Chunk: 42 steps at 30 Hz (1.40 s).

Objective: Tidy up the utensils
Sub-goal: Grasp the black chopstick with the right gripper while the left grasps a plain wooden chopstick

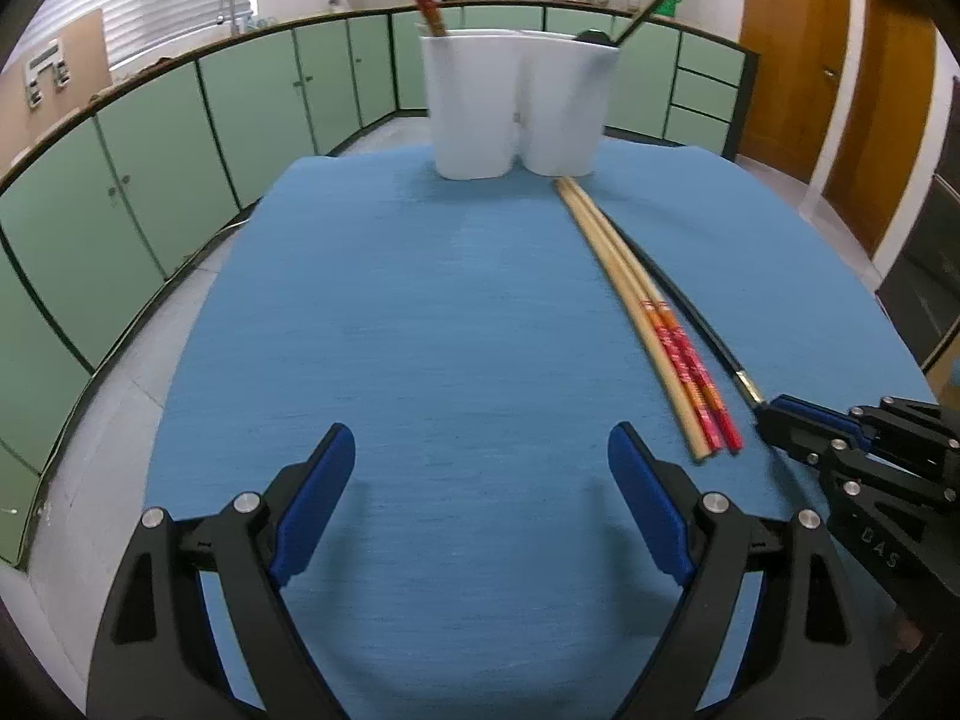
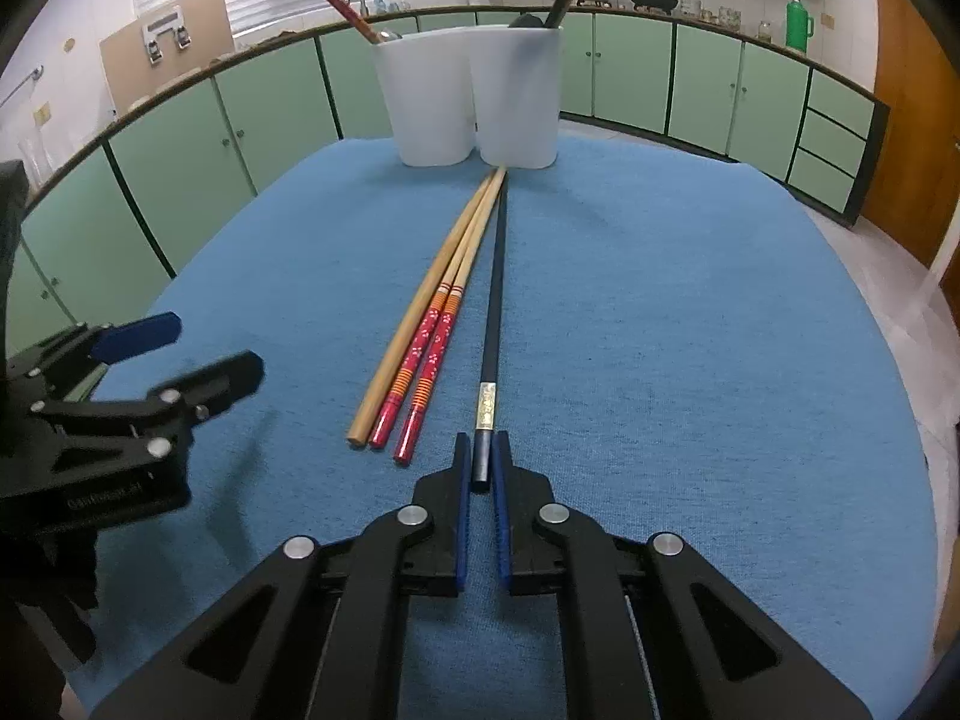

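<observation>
A white two-compartment utensil holder (image 1: 516, 102) (image 2: 474, 96) stands at the far end of the blue table mat. It holds a red chopstick on the left and a black chopstick on the right. Three wooden chopsticks (image 2: 432, 324) (image 1: 648, 318), two with red patterned ends, lie on the mat. A black chopstick (image 2: 493, 300) (image 1: 702, 324) lies beside them. My right gripper (image 2: 481, 456) (image 1: 774, 414) is shut on the black chopstick's near end. My left gripper (image 1: 480, 480) (image 2: 198, 354) is open and empty, left of the chopsticks.
The blue mat (image 1: 420, 330) covers a round table. Green cabinets (image 1: 180, 138) with a counter, sink and pots run along the back. Wooden doors (image 1: 840, 90) stand at the right.
</observation>
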Each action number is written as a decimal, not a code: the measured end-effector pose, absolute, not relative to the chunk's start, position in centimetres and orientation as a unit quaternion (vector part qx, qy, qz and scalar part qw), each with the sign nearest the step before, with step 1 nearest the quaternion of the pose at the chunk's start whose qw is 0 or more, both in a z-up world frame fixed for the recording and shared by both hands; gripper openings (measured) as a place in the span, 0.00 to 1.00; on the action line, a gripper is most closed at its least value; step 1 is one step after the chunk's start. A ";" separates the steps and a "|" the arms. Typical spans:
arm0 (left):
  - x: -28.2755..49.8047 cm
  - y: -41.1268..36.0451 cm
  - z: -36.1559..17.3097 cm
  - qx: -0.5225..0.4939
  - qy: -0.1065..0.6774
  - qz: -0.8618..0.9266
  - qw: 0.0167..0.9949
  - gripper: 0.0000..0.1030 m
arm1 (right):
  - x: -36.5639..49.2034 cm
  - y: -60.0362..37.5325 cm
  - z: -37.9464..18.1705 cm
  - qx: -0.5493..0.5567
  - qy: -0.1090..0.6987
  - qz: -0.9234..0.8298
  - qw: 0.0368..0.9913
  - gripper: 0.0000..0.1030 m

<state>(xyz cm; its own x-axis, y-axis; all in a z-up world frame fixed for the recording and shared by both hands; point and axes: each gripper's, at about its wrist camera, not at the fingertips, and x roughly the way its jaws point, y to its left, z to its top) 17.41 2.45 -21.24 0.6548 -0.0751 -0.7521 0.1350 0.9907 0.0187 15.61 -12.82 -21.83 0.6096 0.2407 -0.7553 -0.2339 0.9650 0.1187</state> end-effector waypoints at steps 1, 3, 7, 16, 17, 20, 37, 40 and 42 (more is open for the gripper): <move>17.4 2.1 -21.2 0.037 0.412 -0.063 0.908 0.81 | 15.6 -13.0 -21.8 0.005 0.421 0.129 0.898 0.07; 17.3 1.4 -21.3 0.034 0.413 -0.074 0.907 0.81 | 15.6 -13.5 -21.8 0.005 0.421 0.124 0.898 0.06; 17.1 -0.3 -21.4 0.035 0.415 -0.095 0.904 0.81 | 15.4 -15.2 -21.7 0.012 0.420 0.110 0.901 0.06; 17.9 -2.8 -22.8 0.057 0.437 -0.092 0.893 0.81 | 15.3 -17.2 -21.9 0.021 0.419 0.096 0.903 0.06; 18.1 -3.0 -23.0 0.058 0.440 -0.090 0.892 0.81 | 15.3 -17.2 -21.9 0.021 0.419 0.097 0.903 0.06; 18.2 -2.7 -23.2 0.053 0.442 -0.083 0.892 0.82 | 15.3 -17.3 -22.0 0.023 0.418 0.098 0.903 0.06; 18.1 -1.1 -23.0 0.033 0.439 -0.060 0.896 0.68 | 14.1 -18.0 -22.0 0.035 0.416 0.140 0.898 0.25; 18.1 -1.3 -23.0 0.033 0.438 -0.066 0.896 0.64 | 14.2 -17.9 -22.0 0.035 0.416 0.140 0.898 0.25; 18.3 -1.4 -23.0 0.033 0.437 -0.069 0.896 0.61 | 14.4 -17.7 -22.0 0.032 0.416 0.140 0.898 0.25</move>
